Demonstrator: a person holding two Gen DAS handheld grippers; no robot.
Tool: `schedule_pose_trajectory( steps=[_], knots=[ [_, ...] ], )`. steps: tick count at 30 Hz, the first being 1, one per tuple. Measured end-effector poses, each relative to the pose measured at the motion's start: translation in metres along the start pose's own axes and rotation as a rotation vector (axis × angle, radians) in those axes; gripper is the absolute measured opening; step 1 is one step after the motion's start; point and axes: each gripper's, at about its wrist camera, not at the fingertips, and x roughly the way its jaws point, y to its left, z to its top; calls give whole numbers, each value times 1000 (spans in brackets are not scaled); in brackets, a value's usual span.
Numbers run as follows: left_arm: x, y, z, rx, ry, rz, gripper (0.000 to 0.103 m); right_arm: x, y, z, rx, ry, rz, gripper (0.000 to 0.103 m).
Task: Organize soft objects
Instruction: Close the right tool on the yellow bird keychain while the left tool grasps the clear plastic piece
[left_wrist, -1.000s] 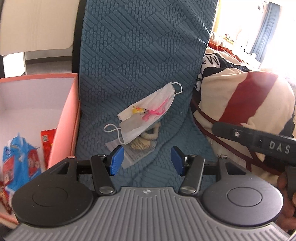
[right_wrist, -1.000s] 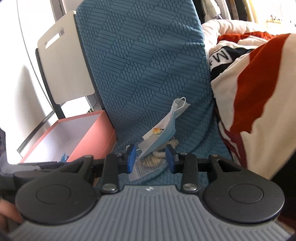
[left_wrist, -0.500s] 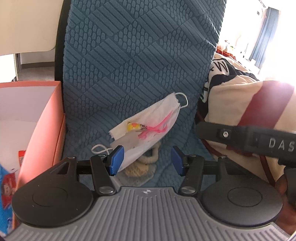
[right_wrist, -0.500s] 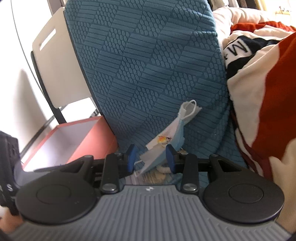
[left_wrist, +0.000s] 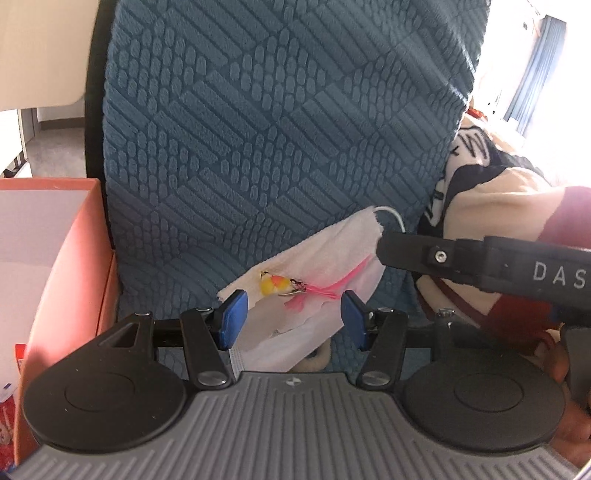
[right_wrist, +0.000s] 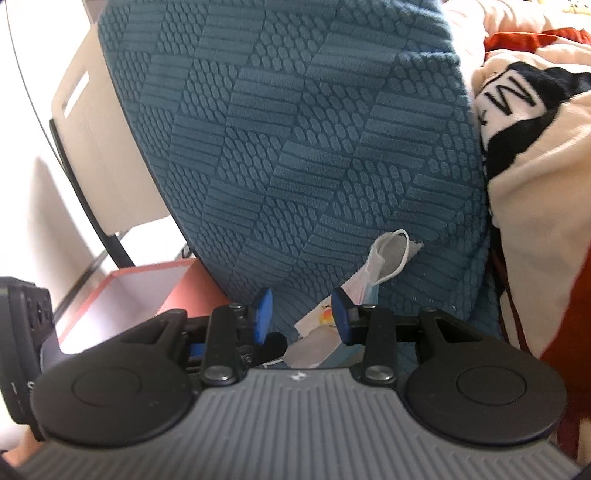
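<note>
A: Starting at the left, what do you see?

B: An orange box (left_wrist: 70, 258) with a pale inside, standing just beside the blue textured cushion (left_wrist: 280, 129). Some bright packets show at its bottom corner, too cut off to read.

A: And the left hand-held gripper (left_wrist: 291, 315)?

B: Its blue pads are spread apart with nothing pinched. The face mask (left_wrist: 321, 258) lies on the blue cushion straight ahead, and its lower part shows in the gap between the pads, though neither pad presses on it.

A: What is on the mask?

B: A small yellow and orange charm with pink strands (left_wrist: 291, 286), resting on the white fabric. Under the mask's lower edge something cream and fuzzy (left_wrist: 314, 363) peeks out; I cannot tell what it is.

A: Further right?

B: The right hand-held gripper (right_wrist: 301, 314) reaches in from the side. In the left camera one of its black fingers crosses in front of the mask's upper corner, near the ear loop (left_wrist: 391, 216). From its own camera the pads stand apart, narrower than the left pair, and the mask's edge lies by the right pad; whether it touches I cannot tell.

A: Beyond that?

B: A cream, red and black blanket (right_wrist: 535, 177) heaped against the cushion.
</note>
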Motion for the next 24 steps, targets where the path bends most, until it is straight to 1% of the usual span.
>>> schedule_pose_trajectory(
  steps=[5, 7, 8, 11, 13, 16, 17, 20, 24],
  knots=[
    [16, 0, 3, 27, 14, 26, 61, 20, -4, 5, 19, 32, 15, 40],
    [19, 2, 4, 44, 16, 25, 61, 28, -6, 5, 20, 33, 14, 39],
    [21, 3, 5, 46, 19, 26, 61, 33, -7, 5, 25, 52, 15, 39],
    [32, 11, 7, 18, 42, 29, 61, 46, -11, 4, 25, 85, -5, 38],
    [41, 19, 6, -24, 59, 35, 61, 54, -14, 5, 42, 98, -14, 38],
    [57, 29, 2, -94, 109, 29, 61, 66, -18, 7, 56, 117, -20, 38],
    [62, 28, 2, -92, 124, 23, 61, 70, -19, 7, 59, 125, -28, 38],
    [70, 20, 3, -54, 120, 29, 61, 84, -25, 8, 88, 154, -58, 38],
    [81, 22, 6, -63, 128, 31, 61, 100, -28, 8, 95, 185, -72, 38]
  ],
)
